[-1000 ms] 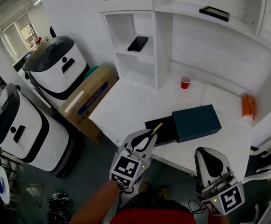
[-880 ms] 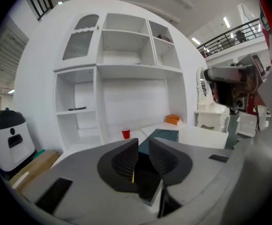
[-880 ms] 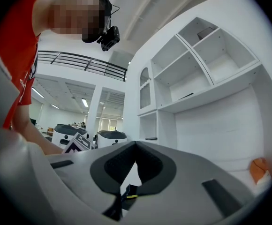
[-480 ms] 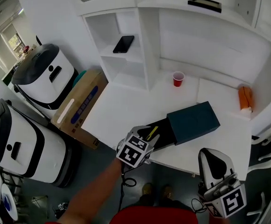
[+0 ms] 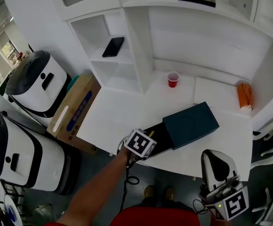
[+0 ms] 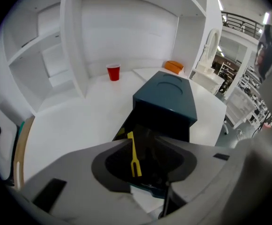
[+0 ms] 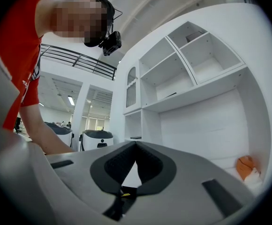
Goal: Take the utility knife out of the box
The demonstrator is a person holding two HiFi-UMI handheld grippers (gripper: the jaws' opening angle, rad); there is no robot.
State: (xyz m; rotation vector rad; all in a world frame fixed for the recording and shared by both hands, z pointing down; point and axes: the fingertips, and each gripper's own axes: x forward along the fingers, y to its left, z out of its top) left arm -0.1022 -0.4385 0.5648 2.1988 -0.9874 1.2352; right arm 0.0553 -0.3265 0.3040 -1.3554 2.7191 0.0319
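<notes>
- since the grey left gripper (image 5: 143,145) hangs tipped steeply down over the pulled-out black tray (image 5: 161,136) of the dark teal cardboard box (image 5: 190,124), the slim yellow utility knife (image 6: 133,154) lies just ahead of and below its claw. it rests on the tray floor, toward the left side as the left gripper view shows it.
- that claw's jaws have just been opening and now stand wide apart. the knife shows in the gap between them, but neither pad presses on it, so the claw has hold of nothing.
- the knife's long axis runs nearly along the line the claw points, from the near end of the tray toward the teal sleeve, with only a slight tilt. the jaws stand one to each side of its narrow width, which i judge suits a pinch.
- the coming move looks like a short drop until the pads bracket the handle, then a close. the tray's left wall is near the knife and could catch that jaw.
- the grey right gripper (image 5: 212,153) is well apart, off the near edge of the white table (image 5: 122,109). its jaw tips are together on nothing, so the left hand is plainly nearer.
</notes>
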